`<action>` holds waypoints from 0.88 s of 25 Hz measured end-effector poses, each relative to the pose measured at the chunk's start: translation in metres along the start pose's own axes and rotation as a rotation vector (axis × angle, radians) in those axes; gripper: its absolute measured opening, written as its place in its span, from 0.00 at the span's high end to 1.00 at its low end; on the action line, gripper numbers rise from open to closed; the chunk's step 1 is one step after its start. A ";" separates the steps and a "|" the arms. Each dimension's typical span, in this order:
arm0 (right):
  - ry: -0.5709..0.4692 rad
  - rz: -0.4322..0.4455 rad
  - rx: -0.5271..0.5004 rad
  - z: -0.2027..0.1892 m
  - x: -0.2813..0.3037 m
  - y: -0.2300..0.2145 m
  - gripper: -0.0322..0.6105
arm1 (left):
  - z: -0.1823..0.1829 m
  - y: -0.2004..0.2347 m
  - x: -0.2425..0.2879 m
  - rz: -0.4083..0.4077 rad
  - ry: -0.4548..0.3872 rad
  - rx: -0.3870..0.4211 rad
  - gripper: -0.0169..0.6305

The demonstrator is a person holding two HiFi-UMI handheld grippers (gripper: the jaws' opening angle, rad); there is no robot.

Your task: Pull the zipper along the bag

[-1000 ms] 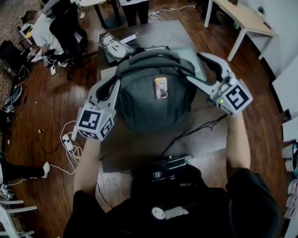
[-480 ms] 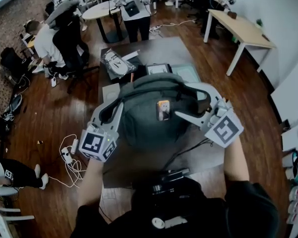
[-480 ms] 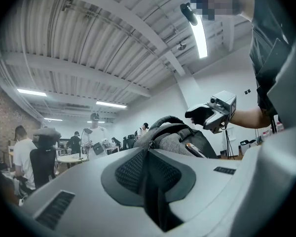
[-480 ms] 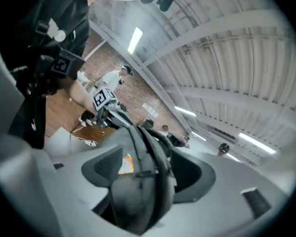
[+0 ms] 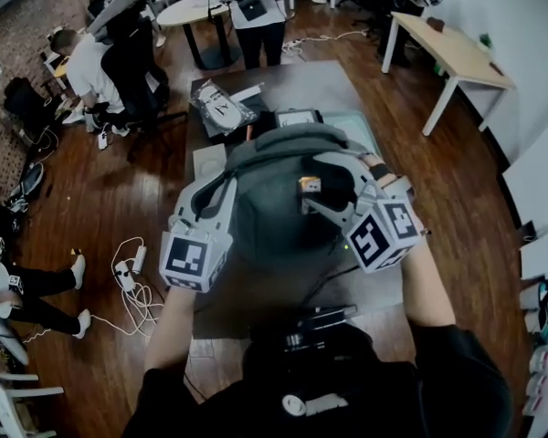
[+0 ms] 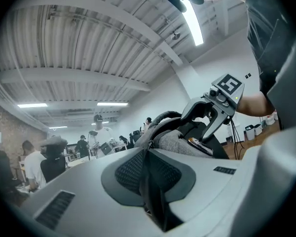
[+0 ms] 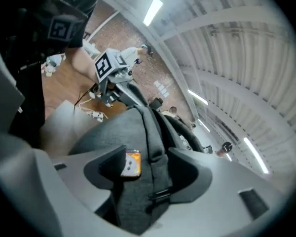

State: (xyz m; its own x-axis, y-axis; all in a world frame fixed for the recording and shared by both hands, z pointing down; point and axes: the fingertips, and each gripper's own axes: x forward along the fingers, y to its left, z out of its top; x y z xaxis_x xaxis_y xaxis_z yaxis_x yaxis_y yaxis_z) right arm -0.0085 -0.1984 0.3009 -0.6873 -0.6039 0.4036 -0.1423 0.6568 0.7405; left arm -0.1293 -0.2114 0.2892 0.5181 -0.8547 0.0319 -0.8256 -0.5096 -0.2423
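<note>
A busy workroom with a wooden floor (image 5: 100,199) and seated people (image 5: 78,62) surrounds the grey table (image 5: 315,80), on which the grey bag (image 5: 274,213) stands upright straight ahead of the person. Its zip seems to arch from one flank over the top to the other, so the pull would travel across the bag rather than toward the person. A small metal pull (image 6: 150,144) shows just above the tips of the left gripper (image 6: 148,169), which points level and is clamped tight on a dark fold at the bag's left flank; that hand looks the nearer to the pull. The right gripper (image 7: 148,169) reaches onto the bag's front from the other side, its jaws apart and just now closing, with a ridge of grey cloth between them, not visibly pinched, and an orange tag (image 7: 132,164) beside one jaw. The carrying handle (image 6: 165,116) crowns the bag along the likely path; a flat packet (image 5: 221,108) lies behind, and white cords (image 5: 128,267) trail on the floor
</note>
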 end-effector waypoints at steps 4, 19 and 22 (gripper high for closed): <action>0.138 0.061 -0.128 -0.001 0.018 -0.002 0.49 | 0.001 0.000 0.003 0.008 0.012 0.016 0.93; 0.445 0.446 -0.035 0.006 0.038 0.014 0.60 | 0.004 -0.013 0.002 -0.010 0.021 0.045 0.94; 0.485 0.565 0.038 0.003 0.032 0.014 0.70 | 0.003 -0.010 0.004 -0.009 0.020 0.019 0.93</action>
State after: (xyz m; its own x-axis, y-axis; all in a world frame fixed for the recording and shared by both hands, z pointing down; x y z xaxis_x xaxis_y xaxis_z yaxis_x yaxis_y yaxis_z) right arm -0.0349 -0.2072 0.3231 -0.2731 -0.2955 0.9155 0.1085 0.9361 0.3345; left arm -0.1186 -0.2093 0.2890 0.5207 -0.8521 0.0532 -0.8164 -0.5152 -0.2607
